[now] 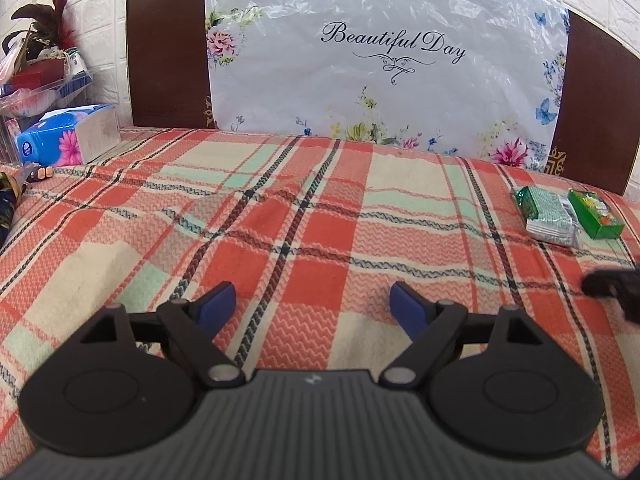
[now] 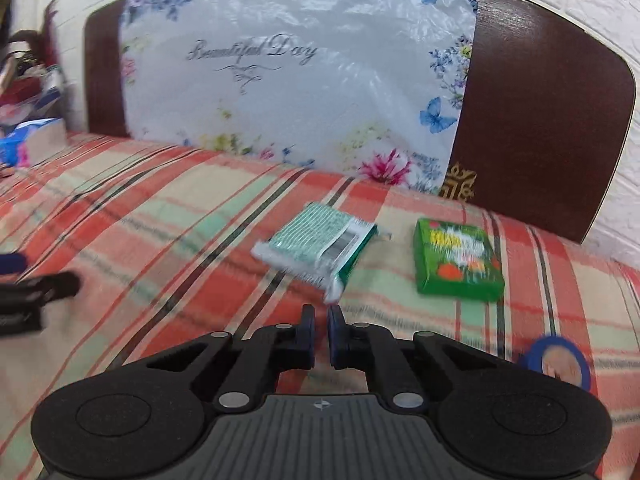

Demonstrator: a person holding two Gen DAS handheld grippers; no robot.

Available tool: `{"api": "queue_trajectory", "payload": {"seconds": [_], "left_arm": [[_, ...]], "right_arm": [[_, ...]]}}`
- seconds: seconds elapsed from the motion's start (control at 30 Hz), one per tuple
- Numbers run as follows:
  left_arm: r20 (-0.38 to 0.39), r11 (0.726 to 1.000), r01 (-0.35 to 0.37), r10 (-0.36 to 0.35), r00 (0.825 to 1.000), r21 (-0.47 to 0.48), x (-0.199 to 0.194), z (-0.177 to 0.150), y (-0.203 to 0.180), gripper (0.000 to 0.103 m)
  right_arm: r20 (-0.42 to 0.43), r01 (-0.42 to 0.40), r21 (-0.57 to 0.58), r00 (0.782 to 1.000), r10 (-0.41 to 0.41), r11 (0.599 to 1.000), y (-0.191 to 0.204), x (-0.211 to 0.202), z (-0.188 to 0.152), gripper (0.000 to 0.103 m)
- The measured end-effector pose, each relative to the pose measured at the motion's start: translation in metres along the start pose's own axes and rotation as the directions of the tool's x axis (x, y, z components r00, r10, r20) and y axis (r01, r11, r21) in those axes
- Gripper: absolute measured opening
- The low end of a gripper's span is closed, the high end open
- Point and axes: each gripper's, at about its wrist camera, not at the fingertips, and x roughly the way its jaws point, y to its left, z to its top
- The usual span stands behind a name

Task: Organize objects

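Note:
A green and white foil snack packet [image 2: 318,246] lies on the plaid bedspread [image 2: 160,216], with a small green box [image 2: 456,260] to its right. Both also show at the far right of the left wrist view, the packet [image 1: 550,216] beside the box [image 1: 594,214]. My right gripper [image 2: 320,322] is shut with nothing between its blue pads, its tips just short of the packet's near corner. My left gripper [image 1: 314,300] stands open over bare bedspread [image 1: 280,220], holding nothing. Part of the right gripper [image 1: 612,284] shows at the left wrist view's right edge.
A roll of blue tape [image 2: 558,362] lies at the lower right near my right gripper. A floral plastic-wrapped pillow [image 1: 380,60] leans on the brown headboard [image 1: 164,60]. A blue tissue pack [image 1: 68,134] and cluttered items [image 1: 36,60] sit at the far left.

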Motion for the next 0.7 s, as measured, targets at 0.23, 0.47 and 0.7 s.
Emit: {"api": "queue_trajectory", "payload": {"seconds": [0.23,0.47,0.7], "left_arm": [[-0.008,1.000,-0.007,0.007,1.000,0.016,0.000,0.000,-0.003,0.089],[-0.010,1.000,0.003,-0.003,1.000,0.005,0.002,0.000,-0.001,0.091],[-0.014,1.000,0.012,-0.012,1.000,-0.001,0.004,0.000,0.000,0.092]], "right_arm": [[0.023,-0.043,-0.032,0.999,0.044,0.999,0.003,-0.041,-0.020,0.062],[0.060,-0.002,0.215,0.998,-0.011,0.977,-0.016,0.007,0.038,0.073],[-0.035,0.027,0.223,0.999,-0.020,0.974,-0.010,0.054,0.046,0.039]]}}
